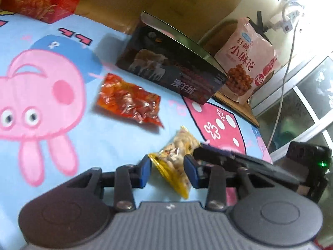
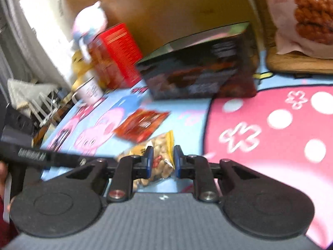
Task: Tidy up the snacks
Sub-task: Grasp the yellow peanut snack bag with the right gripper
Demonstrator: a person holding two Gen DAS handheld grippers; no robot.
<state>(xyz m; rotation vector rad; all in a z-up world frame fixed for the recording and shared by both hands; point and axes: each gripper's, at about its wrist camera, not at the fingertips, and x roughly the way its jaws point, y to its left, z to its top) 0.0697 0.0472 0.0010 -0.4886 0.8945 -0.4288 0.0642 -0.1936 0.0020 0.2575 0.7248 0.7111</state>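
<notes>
A small clear-and-yellow peanut packet (image 1: pixel 179 158) lies on the cartoon-pig cloth, and both grippers reach it. My left gripper (image 1: pixel 167 169) is open with the packet's yellow end between its blue pads, not clamped. My right gripper (image 2: pixel 163 161) is also open around the same packet (image 2: pixel 158 152); its arm shows in the left wrist view (image 1: pixel 239 162). A red foil snack packet (image 1: pixel 129 102) lies flat just beyond; it also shows in the right wrist view (image 2: pixel 142 125). A dark open box (image 1: pixel 172 73) stands behind it, also in the right wrist view (image 2: pixel 199 66).
A pink bag of fried dough twists (image 1: pixel 245 58) leans on a wooden board (image 2: pixel 299 62) at the back right. A red carton (image 2: pixel 116 54) and a white mug (image 2: pixel 89 89) stand at the cloth's far left. A cardboard box (image 2: pixel 177 6) backs everything. A white cable (image 1: pixel 283 79) hangs at the right.
</notes>
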